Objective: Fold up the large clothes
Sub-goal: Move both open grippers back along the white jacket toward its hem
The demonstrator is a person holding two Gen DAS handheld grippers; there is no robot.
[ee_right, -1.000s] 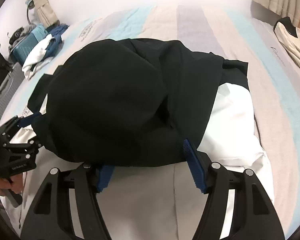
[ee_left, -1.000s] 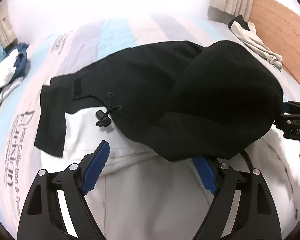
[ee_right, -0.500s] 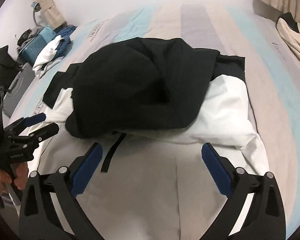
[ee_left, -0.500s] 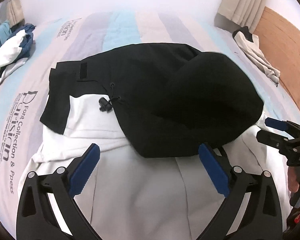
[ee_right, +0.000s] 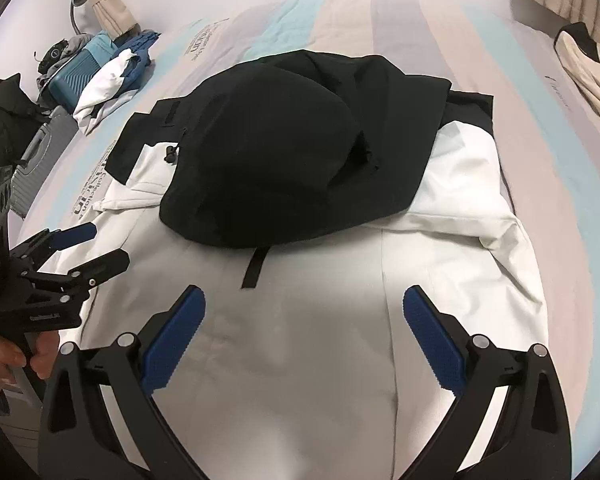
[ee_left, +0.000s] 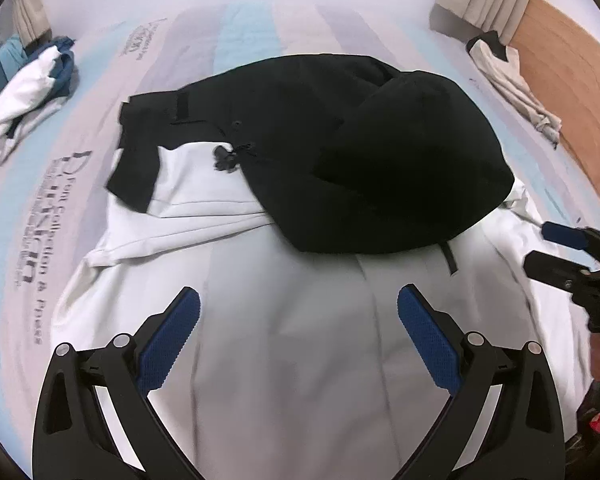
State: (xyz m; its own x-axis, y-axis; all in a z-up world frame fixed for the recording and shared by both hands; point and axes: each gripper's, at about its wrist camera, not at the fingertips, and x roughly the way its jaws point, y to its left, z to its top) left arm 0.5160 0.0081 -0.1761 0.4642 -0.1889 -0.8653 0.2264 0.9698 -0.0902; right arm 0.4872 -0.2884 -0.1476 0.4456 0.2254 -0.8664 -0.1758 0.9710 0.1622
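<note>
Both grippers, left gripper [ee_left: 298, 336] and right gripper [ee_right: 304, 338], have just opened wide and released the black hood [ee_left: 412, 168]. Jacket [ee_right: 300, 340]: white and black, flat on bed [ee_right: 580, 128], long axis running away from fingers, hood folded at far end.

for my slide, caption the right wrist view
Open right gripper above a white-and-black jacket, black hood folded down.

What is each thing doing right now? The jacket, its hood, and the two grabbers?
jacket: lying flat on the bed, white body spread out.
hood: black, folded down onto the jacket's white back.
drawcord toggle: lying loose on the white fabric.
left gripper: fingers wide open, holding nothing.
right gripper: fingers wide open, holding nothing.
</note>
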